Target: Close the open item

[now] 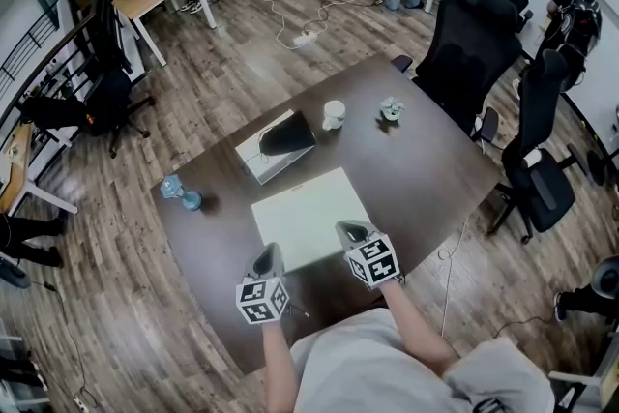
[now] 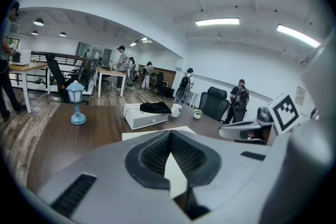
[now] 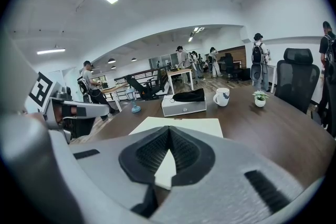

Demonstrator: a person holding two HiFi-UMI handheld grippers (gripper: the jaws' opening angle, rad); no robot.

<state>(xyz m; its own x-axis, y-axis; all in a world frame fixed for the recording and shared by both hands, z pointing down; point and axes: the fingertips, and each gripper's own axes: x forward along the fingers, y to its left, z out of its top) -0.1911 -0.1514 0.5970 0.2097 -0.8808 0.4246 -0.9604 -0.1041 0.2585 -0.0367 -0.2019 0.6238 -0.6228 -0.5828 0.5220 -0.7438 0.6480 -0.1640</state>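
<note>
Flat white box [image 1: 309, 216] lay on the dark table [image 1: 426, 169], lid down as far as I could see, right in front of the person. The left gripper [image 1: 271, 251] and the right gripper [image 1: 350, 229] hung at its near edge, each with jaws pressed together on nothing. Farther back stood a white case [image 1: 263, 162] (black cloth [image 1: 287, 136] on top), a mug [image 1: 334, 114], a small plant [image 1: 391, 109] and a blue lamp [image 1: 181, 192].

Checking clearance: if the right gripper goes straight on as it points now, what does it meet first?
Probably the flat white slab just ahead of the shut right gripper, if it points slightly down. If level, it skims over that to the white box. Height is unclear.
</note>
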